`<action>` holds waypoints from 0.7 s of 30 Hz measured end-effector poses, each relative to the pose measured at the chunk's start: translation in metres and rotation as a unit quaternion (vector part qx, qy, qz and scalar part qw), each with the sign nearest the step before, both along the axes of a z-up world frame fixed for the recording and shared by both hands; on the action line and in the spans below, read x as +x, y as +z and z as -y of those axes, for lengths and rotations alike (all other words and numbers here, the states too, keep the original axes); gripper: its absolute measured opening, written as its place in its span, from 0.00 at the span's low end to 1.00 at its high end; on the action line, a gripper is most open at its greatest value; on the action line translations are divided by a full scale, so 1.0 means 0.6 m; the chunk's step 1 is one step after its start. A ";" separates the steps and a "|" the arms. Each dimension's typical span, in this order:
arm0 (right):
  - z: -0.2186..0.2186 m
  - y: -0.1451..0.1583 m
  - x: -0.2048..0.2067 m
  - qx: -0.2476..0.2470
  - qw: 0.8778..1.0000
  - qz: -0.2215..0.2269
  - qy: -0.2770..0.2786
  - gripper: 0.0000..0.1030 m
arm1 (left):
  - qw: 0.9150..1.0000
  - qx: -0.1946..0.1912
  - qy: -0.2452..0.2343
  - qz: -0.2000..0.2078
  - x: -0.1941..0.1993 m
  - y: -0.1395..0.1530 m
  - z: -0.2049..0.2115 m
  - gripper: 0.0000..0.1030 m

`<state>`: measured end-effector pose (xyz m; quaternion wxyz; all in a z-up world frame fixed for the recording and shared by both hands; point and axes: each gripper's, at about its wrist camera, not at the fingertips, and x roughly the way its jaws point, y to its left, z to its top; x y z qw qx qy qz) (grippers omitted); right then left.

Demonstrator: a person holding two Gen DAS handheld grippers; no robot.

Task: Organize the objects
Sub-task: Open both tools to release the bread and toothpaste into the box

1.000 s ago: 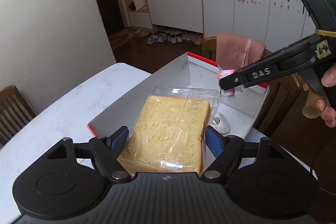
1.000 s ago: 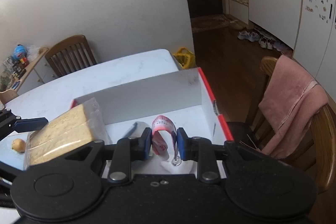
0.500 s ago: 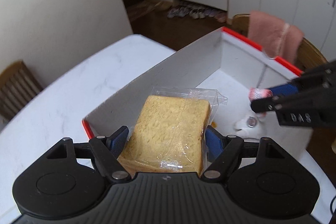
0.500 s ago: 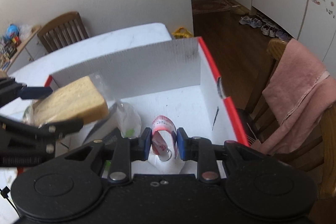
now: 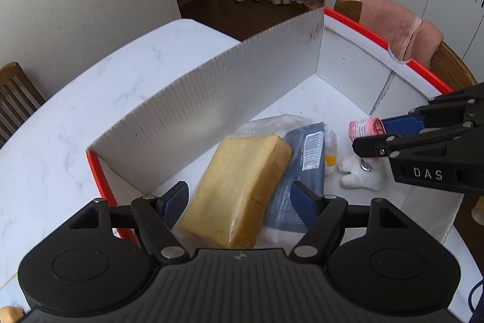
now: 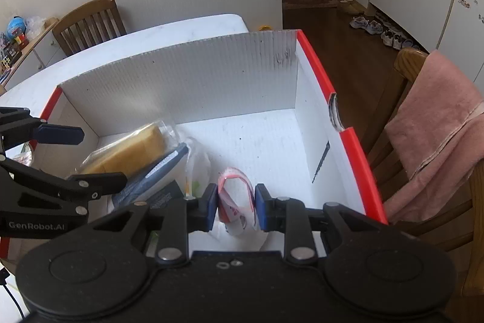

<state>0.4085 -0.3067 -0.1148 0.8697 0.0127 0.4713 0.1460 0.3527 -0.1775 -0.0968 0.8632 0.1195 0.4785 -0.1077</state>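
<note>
Left wrist view: your left gripper (image 5: 239, 202) has its jaws spread apart with the wrapped bread (image 5: 239, 189) lying loose between them on the floor of the red-rimmed white box (image 5: 211, 99), leaning on a blue packet (image 5: 302, 171) just beside it. Your right gripper (image 6: 236, 207) is clamped on a pink-labelled tag (image 6: 234, 196) low in the box, above a small white plush (image 5: 361, 179). A chair draped with a pink towel (image 6: 435, 123) stands just beside the box's right wall.
</note>
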 end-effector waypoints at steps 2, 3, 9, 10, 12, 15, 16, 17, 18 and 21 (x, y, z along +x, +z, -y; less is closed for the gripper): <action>0.001 0.000 0.001 -0.002 1.000 0.000 -0.003 0.25 | 1.000 -0.002 0.000 -0.003 -0.001 -0.001 -0.001 0.72; 0.002 0.001 0.002 -0.003 1.000 0.001 -0.004 0.26 | 1.000 -0.004 0.000 -0.004 -0.002 -0.001 -0.002 0.72; 0.005 0.003 0.000 -0.011 1.000 0.001 -0.006 0.32 | 1.000 -0.019 0.002 -0.005 -0.009 0.004 -0.007 0.72; 0.006 0.004 -0.002 -0.010 1.000 0.001 -0.005 0.34 | 1.000 -0.021 0.002 -0.005 -0.011 0.004 -0.008 0.72; 0.007 0.007 -0.008 -0.009 1.000 0.003 -0.003 0.37 | 1.000 -0.025 0.004 -0.004 -0.014 0.006 -0.008 0.72; 0.007 0.013 -0.017 -0.012 1.000 0.010 0.001 0.42 | 1.000 -0.028 0.006 0.000 -0.018 0.010 -0.008 0.72; 0.008 0.016 -0.020 -0.012 1.000 0.013 0.002 0.44 | 0.999 -0.031 0.005 0.004 -0.020 0.012 -0.008 0.72; 0.008 0.020 -0.024 -0.011 1.000 0.015 0.002 0.45 | 0.999 -0.034 0.005 0.006 -0.022 0.015 -0.009 0.72; 0.010 0.024 -0.028 -0.009 1.000 0.018 0.004 0.47 | 0.999 -0.039 0.006 0.008 -0.025 0.018 -0.010 0.72; 0.014 0.036 -0.038 -0.006 1.000 0.025 0.005 0.51 | 0.999 -0.051 0.004 0.017 -0.037 0.031 -0.013 0.72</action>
